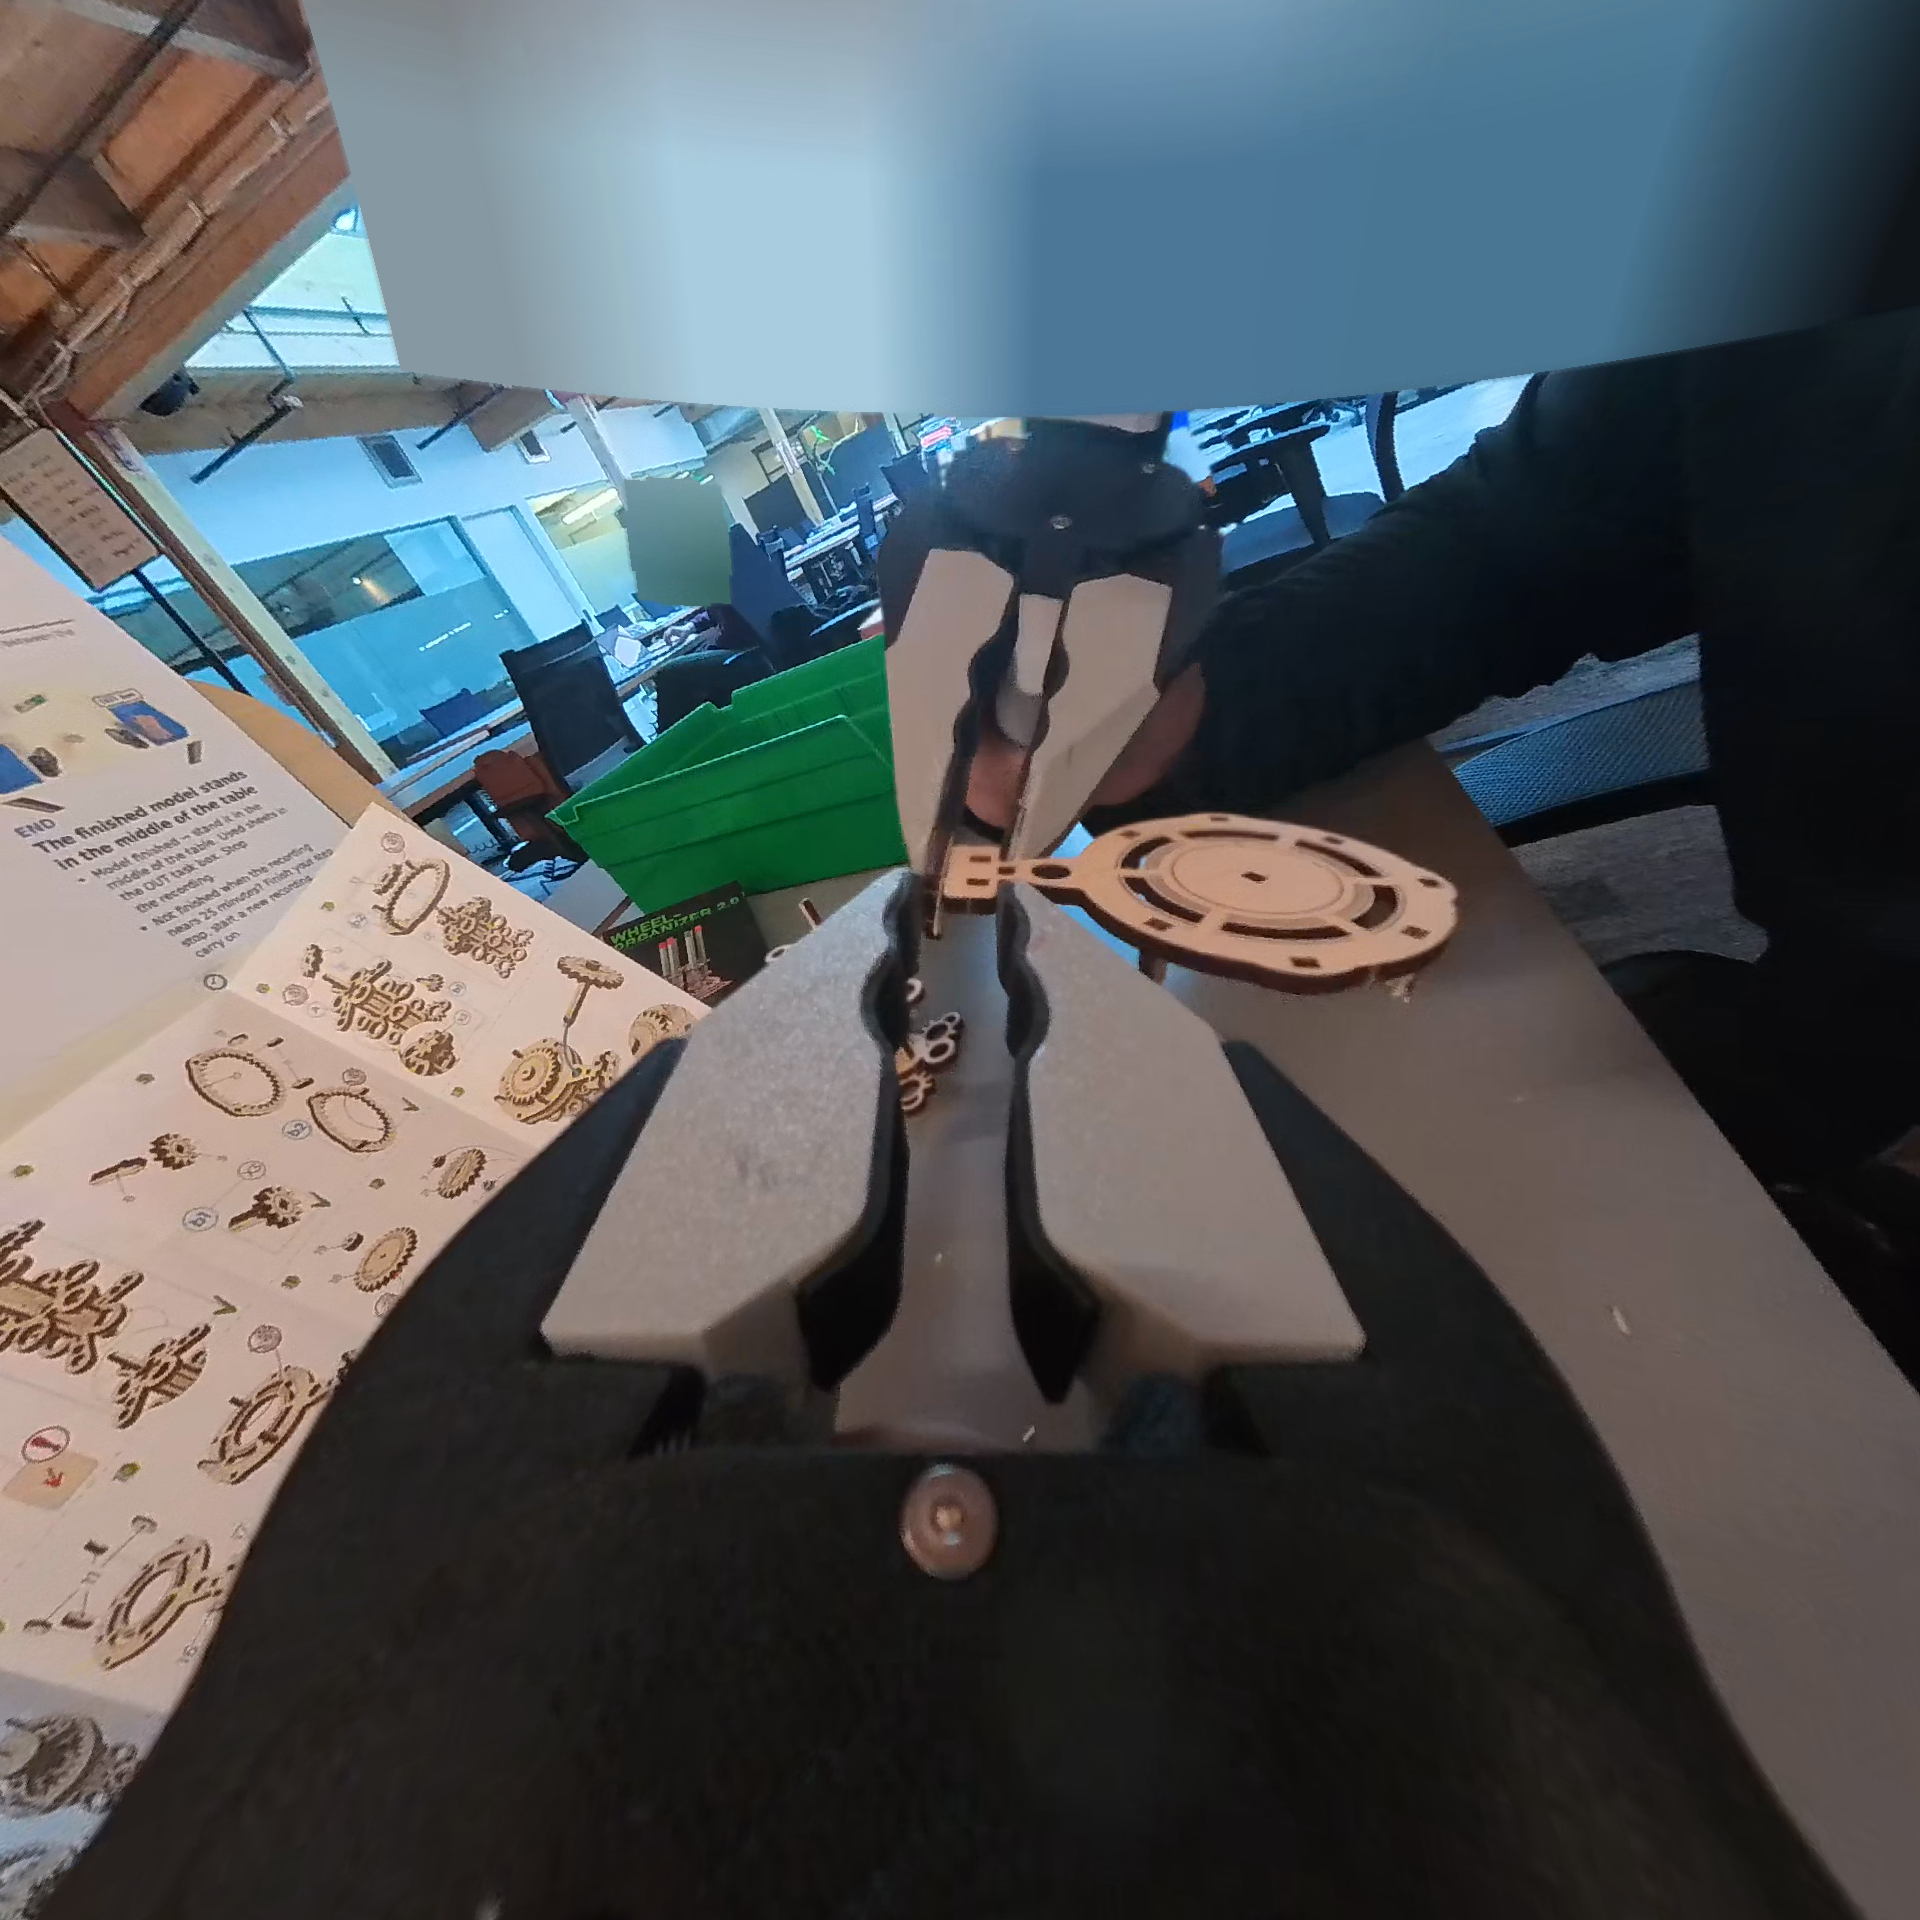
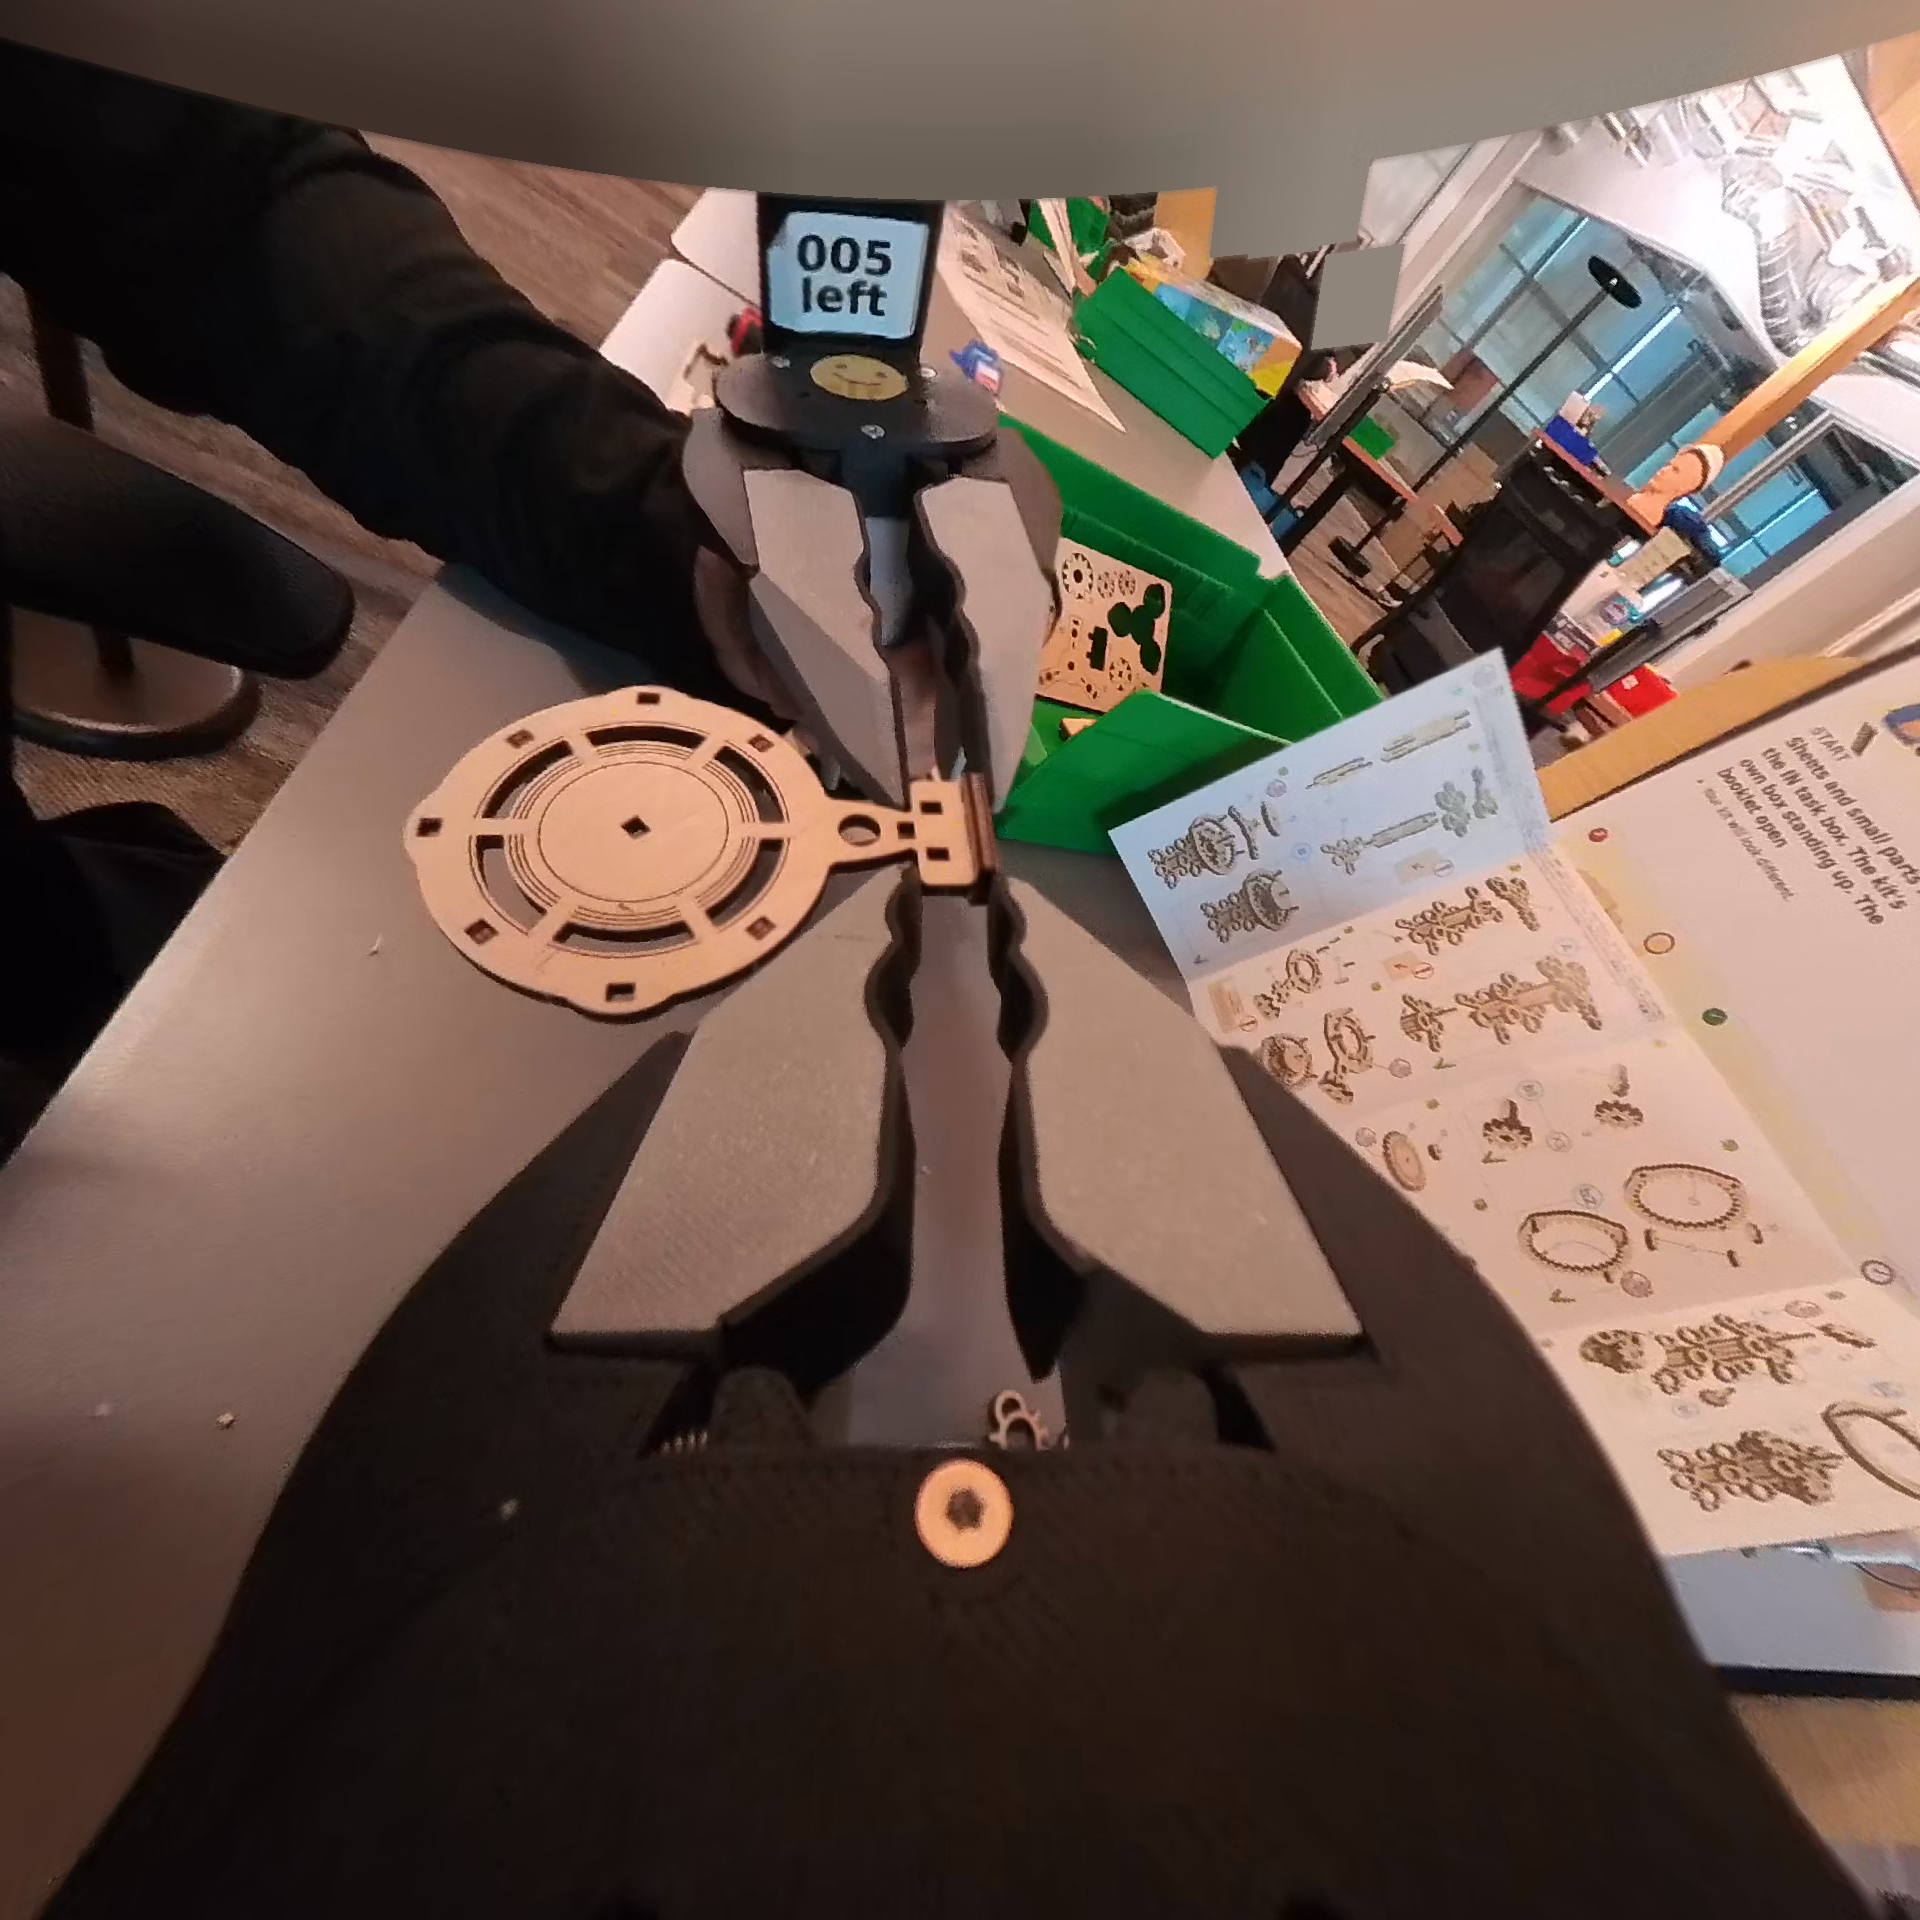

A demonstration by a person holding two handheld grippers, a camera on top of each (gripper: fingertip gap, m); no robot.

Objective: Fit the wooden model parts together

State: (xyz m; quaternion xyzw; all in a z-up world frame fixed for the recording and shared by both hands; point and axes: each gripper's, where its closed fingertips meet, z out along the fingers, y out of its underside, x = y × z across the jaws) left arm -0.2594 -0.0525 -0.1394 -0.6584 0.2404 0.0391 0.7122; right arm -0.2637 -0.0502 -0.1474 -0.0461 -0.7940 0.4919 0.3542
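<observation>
A flat wooden disc part (image 1: 1257, 894) with ring cut-outs and a slotted tab (image 1: 982, 871) hangs just above the grey table (image 1: 1455, 1195). A thin wooden strip (image 2: 982, 831) stands across the tab's end. My left gripper (image 1: 956, 902) meets the tab from the near side, its jaws closed against it. My right gripper (image 1: 977, 842) comes from the far side and pinches the same tab. In the right wrist view the disc (image 2: 623, 831) lies left of my right gripper (image 2: 951, 885), with the left gripper (image 2: 935, 795) opposite.
Small loose wooden pieces (image 1: 930, 1049) lie on the table under my left gripper. Green bins (image 2: 1143, 644) stand behind, one holding a punched wooden sheet (image 2: 1101, 634). An open instruction booklet (image 2: 1455, 1039) lies beside the work spot. A person's dark sleeve (image 1: 1558, 623) reaches in. The grippers are tip to tip, or close to it.
</observation>
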